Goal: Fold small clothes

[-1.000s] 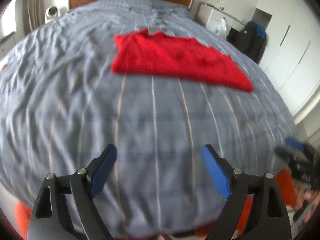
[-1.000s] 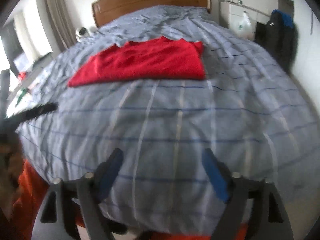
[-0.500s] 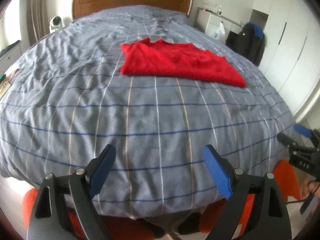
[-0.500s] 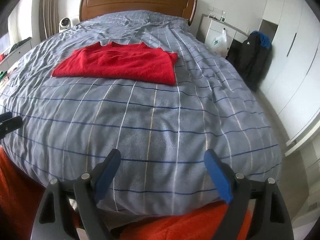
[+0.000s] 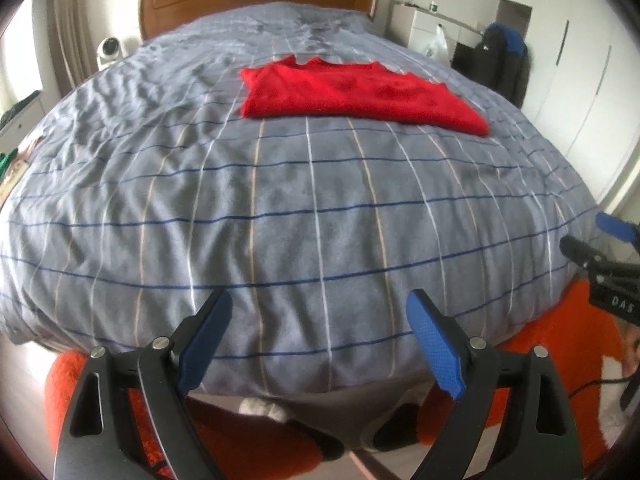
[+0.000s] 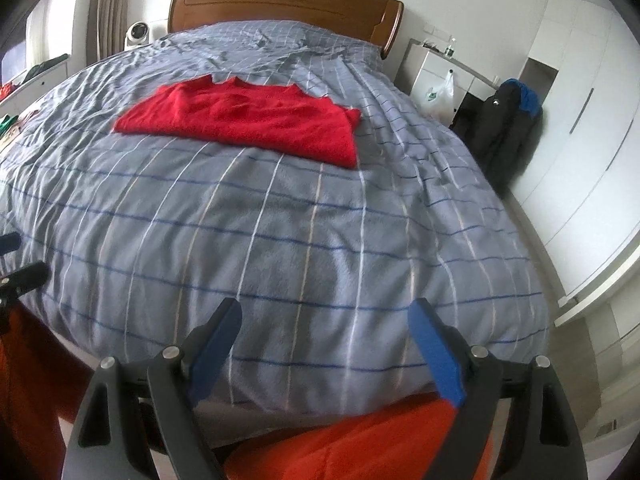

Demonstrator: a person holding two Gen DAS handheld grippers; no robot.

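Observation:
A red sweater (image 5: 360, 96) lies flat, folded into a wide band, on the far half of the bed; it also shows in the right wrist view (image 6: 248, 120). My left gripper (image 5: 320, 336) is open and empty, held off the foot of the bed, far from the sweater. My right gripper (image 6: 326, 344) is open and empty too, also at the foot edge. The right gripper shows at the right edge of the left wrist view (image 5: 600, 256).
The bed has a grey-blue checked duvet (image 5: 280, 208) and a wooden headboard (image 6: 280, 4). A white nightstand (image 6: 436, 76) and a chair with a dark jacket (image 6: 508, 128) stand to the right, beside white wardrobes (image 6: 580, 140). Orange fabric (image 6: 380, 440) lies below the foot edge.
Both grippers have pulled back and steadied at the foot of the bed, with the views tilting up. The sweater has not moved. Both grippers stay open.

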